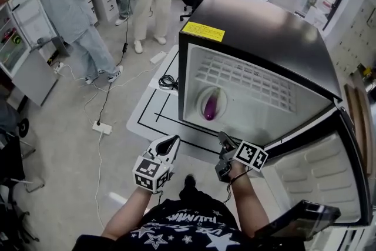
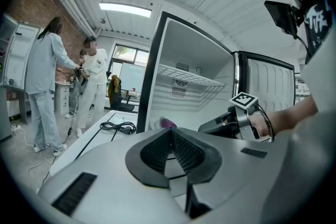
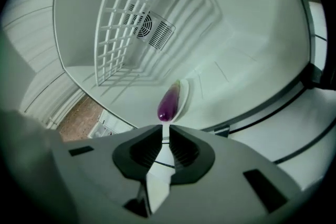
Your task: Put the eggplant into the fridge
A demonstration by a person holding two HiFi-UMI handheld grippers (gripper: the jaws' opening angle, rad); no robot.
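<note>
The black fridge [image 1: 258, 26] stands open, its door [image 1: 320, 170] swung out to the right. A purple eggplant [image 1: 210, 107] lies on a white plate [image 1: 219, 97] on the fridge's white floor, below a wire shelf [image 1: 247, 80]. Both grippers hang outside, in front of the opening. My left gripper [image 1: 169, 144] is shut and empty, left of the plate. My right gripper [image 1: 223, 139] is also shut and holds nothing; in its own view its tips [image 3: 164, 131] sit just short of the eggplant [image 3: 169, 104]. The left gripper view shows its closed jaws [image 2: 170, 132] and the eggplant [image 2: 168, 123] beyond.
Two people [image 1: 76, 14] stand at the far left by a cabinet. A power strip [image 1: 101, 127] and cables [image 1: 167, 82] lie on the floor. The fridge stands on a white mat [image 1: 150, 117] with black lines. Another open fridge [image 1: 20, 38] is at the left edge.
</note>
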